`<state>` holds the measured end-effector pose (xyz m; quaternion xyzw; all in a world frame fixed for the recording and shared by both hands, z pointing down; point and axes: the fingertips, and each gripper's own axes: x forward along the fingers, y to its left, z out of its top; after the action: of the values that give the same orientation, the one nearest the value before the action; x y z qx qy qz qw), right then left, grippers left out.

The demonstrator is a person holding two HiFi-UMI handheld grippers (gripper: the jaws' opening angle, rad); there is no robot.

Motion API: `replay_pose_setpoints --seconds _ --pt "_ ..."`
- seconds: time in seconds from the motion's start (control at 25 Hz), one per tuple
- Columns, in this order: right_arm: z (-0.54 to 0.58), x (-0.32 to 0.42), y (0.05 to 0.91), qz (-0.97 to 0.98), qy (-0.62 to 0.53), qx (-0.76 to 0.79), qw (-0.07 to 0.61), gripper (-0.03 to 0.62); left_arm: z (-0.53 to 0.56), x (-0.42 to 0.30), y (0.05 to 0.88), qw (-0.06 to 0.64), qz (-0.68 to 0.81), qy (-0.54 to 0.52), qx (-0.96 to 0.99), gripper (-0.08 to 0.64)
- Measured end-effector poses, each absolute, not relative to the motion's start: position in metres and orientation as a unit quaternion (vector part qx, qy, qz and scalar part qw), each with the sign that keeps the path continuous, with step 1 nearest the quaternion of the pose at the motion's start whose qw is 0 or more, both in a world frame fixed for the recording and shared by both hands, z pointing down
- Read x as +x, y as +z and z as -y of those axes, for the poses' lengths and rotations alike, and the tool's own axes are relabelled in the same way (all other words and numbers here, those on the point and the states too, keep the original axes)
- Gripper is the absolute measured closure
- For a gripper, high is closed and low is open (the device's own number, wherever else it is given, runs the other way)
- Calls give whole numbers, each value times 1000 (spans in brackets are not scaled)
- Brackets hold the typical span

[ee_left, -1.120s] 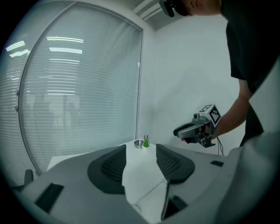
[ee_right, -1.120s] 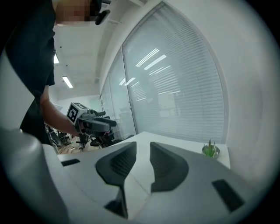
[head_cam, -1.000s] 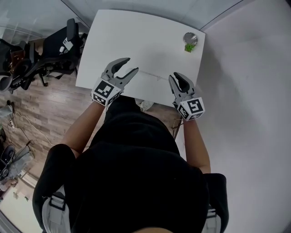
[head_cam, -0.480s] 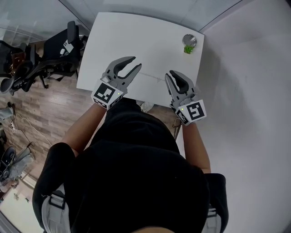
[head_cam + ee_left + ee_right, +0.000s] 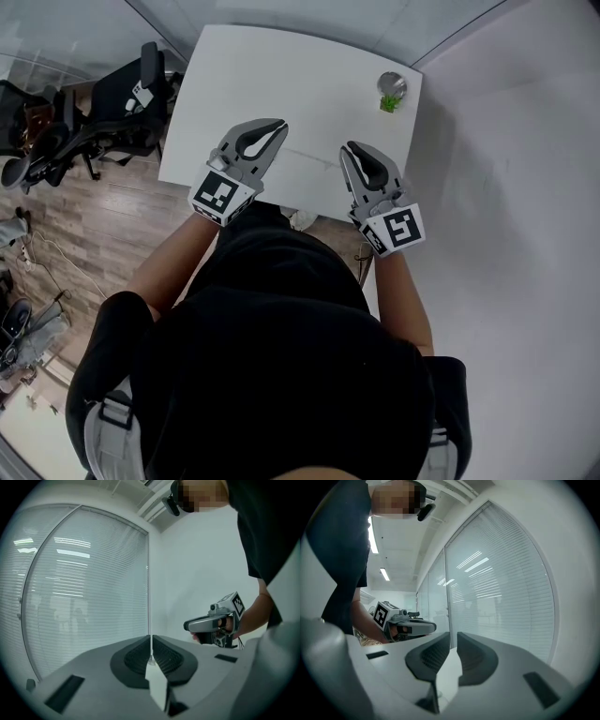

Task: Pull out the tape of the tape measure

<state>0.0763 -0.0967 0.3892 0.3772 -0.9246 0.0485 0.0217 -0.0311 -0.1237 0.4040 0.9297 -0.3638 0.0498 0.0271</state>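
Left jaws newly together on tape [image 5: 157,688]

Thing: tape measure [image 5: 391,84], seen only in the head view, small in the picture.
Look: round case with a silvery, shiny top; a bright green part [image 5: 389,99] sits at its near edge, touching the case.
Pose: lies flat, round face up.
Place: on the white worktop [image 5: 281,75], at its far right corner, just inside the right edge.
Tape: too small to tell whether any of it is drawn out of the case.
Unclear: a faint thin line [image 5: 314,157] crosses the near middle of the worktop, well apart from the case; whether it is tape cannot be told.
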Motion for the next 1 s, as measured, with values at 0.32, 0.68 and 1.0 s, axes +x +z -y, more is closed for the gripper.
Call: replay_pose_setpoints --seconds 0.32,0.68,1.0 --pt "100 77 376 922 29 385 11 589 120 -20 395 17 352 49 935 549" --pt "102 80 370 920 17 391 9 589 116 -6 389 6 339 41 940 549" --pt "102 85 367 918 18 396 12 589 115 -1 381 4 333 38 942 549"
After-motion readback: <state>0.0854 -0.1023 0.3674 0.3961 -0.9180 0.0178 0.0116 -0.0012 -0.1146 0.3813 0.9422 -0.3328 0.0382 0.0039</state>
